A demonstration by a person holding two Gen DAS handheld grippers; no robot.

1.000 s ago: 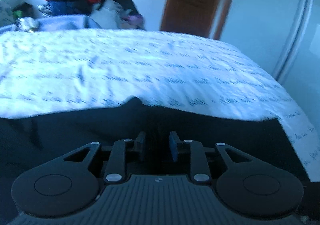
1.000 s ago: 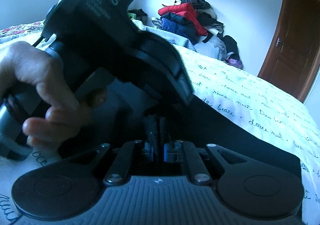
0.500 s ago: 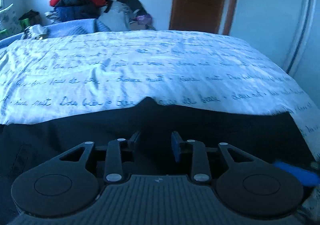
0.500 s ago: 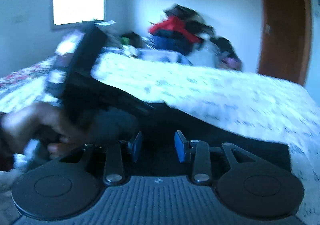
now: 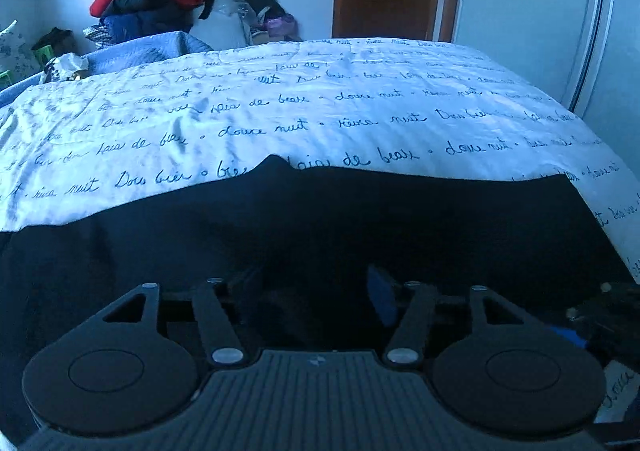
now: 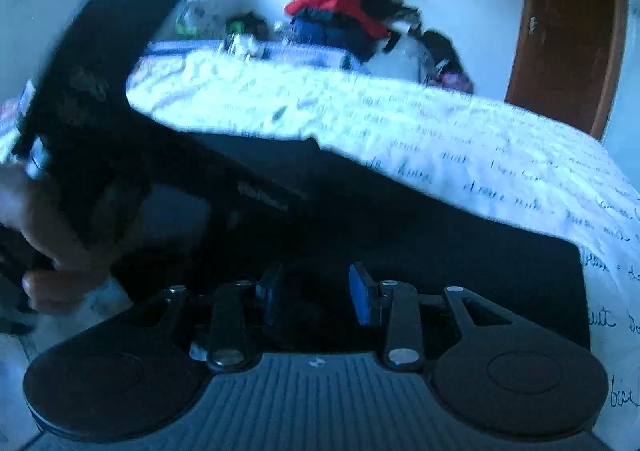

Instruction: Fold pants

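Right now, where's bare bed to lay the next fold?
Free: the printed sheet beyond the black pants, from the pants' far edge back to the blue blanket, and right to the bed's edge. Crowded: the near strip under the pants, and the clothes pile against the far wall.

The pants [image 5: 320, 227] are running past the left edge of the left wrist view, and their near part is lying hidden behind the gripper body. In the right wrist view, motion blur is smearing the hand [image 6: 44, 251] and the left gripper's housing [image 6: 108, 91], which are covering the bed [image 6: 460, 139] behind them. The clothes pile [image 6: 348, 15] is showing too blurred to sort.
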